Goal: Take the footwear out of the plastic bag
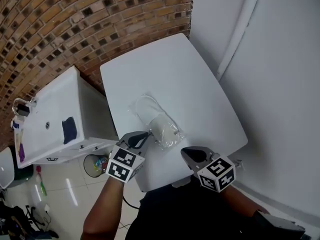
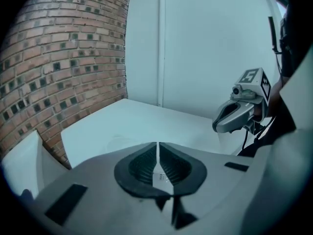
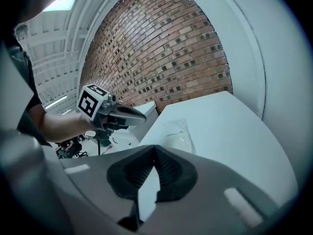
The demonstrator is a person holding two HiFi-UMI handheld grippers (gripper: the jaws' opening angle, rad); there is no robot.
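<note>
Jaws shut, crinkly clear plastic bag

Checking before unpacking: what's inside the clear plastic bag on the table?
A white item, presumably the footwear, fills the plastic bag's near end; crinkled plastic hides its details.

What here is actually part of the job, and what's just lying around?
Part of the job:
plastic bag
white footwear inside it
left gripper, shut, empty
right gripper, shut, empty
white table under the bag

Just lying about:
white cabinet
dark blue item on it
bin on the floor
brick wall
</note>
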